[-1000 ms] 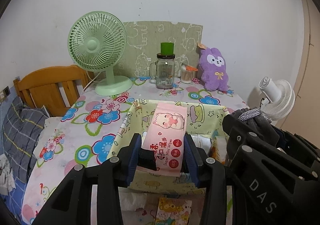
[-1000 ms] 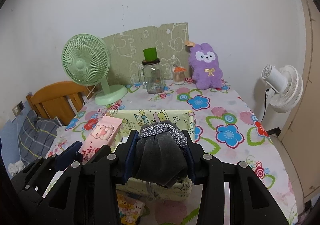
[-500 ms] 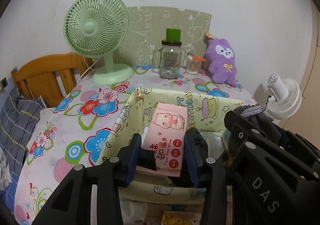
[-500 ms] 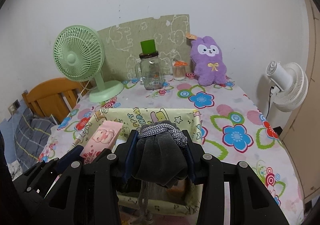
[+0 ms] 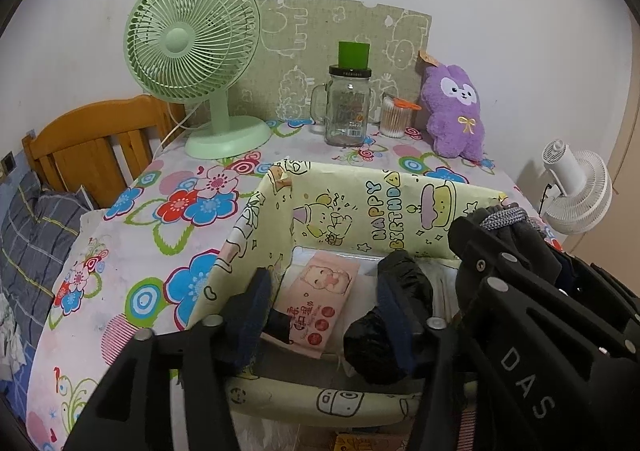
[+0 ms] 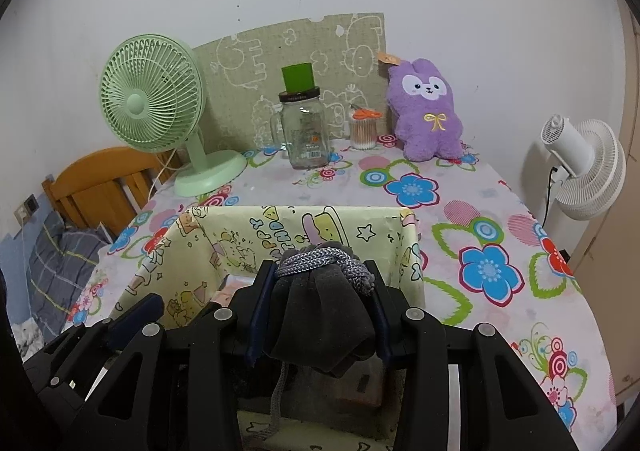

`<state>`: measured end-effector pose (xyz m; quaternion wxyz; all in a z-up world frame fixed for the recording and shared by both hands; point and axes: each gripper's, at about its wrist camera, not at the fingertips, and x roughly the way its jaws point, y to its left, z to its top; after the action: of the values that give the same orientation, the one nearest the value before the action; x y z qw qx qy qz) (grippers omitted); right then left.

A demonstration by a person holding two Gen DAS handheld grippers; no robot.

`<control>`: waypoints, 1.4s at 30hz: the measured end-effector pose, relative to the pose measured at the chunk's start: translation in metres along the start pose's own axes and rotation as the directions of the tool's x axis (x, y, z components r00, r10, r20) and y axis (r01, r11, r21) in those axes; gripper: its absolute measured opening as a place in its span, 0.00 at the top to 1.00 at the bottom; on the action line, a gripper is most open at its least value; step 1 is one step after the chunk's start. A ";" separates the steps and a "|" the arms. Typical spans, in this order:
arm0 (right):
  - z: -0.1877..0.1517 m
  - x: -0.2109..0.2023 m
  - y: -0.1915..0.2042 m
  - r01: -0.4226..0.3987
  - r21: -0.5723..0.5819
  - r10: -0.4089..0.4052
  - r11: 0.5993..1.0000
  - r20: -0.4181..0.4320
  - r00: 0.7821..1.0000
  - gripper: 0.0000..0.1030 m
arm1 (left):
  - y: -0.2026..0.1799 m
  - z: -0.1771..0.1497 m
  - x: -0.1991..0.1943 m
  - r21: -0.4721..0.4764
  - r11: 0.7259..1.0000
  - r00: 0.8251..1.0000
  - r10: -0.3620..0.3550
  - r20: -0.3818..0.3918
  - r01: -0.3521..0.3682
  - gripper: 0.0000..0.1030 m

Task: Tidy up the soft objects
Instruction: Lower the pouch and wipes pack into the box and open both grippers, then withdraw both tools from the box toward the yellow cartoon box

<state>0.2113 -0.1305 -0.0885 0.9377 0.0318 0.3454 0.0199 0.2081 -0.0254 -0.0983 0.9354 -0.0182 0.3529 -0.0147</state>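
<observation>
Floral tabletop point(image 5: 120, 259) carries yellow box point(image 5: 384, 207) printed "HAPPY BIRTHDAY". Pink wipes pack point(image 5: 320, 297), cartoon face, red dots, Chinese lettering, lies flat on box floor. Left gripper point(image 5: 324, 315) jaws wide apart over pack, holding nothing. Right gripper point(image 6: 318, 311), housing marked "DAS", jaws clamped on dark grey drawstring pouch point(image 6: 324, 315) above box.

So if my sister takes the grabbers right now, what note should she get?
Left tool: open, over the yellow box. The pink wipes pack lies inside the box between the fingers; it looks let go.
Right tool: shut on the grey drawstring pouch, held above the box.
Done: wipes in the box.
Left: lower the pouch in and release it. The purple plush bunny sits at the table's back, maybe next.
</observation>
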 end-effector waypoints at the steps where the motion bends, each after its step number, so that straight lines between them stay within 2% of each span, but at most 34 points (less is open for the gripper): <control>1: 0.000 0.000 0.001 0.002 -0.004 -0.002 1.000 0.002 1.000 0.55 | 0.000 0.000 0.000 0.002 1.000 1.000 -0.002 -0.001 0.002 0.40; 3: 0.001 0.001 0.003 -0.002 -0.010 0.002 1.000 0.006 1.000 0.55 | -0.002 0.000 0.000 0.004 1.000 1.000 -0.006 -0.001 0.006 0.35; 9: 0.006 0.003 0.003 -0.017 -0.015 0.017 1.000 0.027 0.999 0.55 | -0.001 0.002 0.002 0.000 1.000 1.000 -0.009 -0.013 0.009 0.30; 19: 0.007 0.022 -0.001 -0.053 -0.031 0.053 0.998 -0.007 0.999 0.52 | -0.009 0.001 0.007 0.031 0.999 1.000 0.019 -0.024 -0.018 0.24; 24: 0.010 0.018 -0.004 -0.058 -0.049 0.061 0.997 0.058 0.996 0.25 | -0.012 0.003 0.008 0.025 1.000 0.999 0.009 -0.031 -0.008 0.22; 30: 0.013 0.017 -0.008 -0.077 -0.039 0.079 0.996 0.062 0.995 0.16 | -0.016 0.004 0.004 0.032 0.999 1.000 0.013 -0.023 -0.012 0.19; 42: 0.015 -0.010 -0.006 -0.057 -0.039 0.059 0.998 0.055 0.997 0.10 | -0.021 0.006 -0.025 0.045 0.999 0.999 0.022 0.033 -0.024 0.10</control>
<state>0.2140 -0.1378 -0.0713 0.9465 0.0247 0.3174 0.0529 0.1932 -0.0449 -0.0764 0.9413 0.0069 0.3374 -0.0115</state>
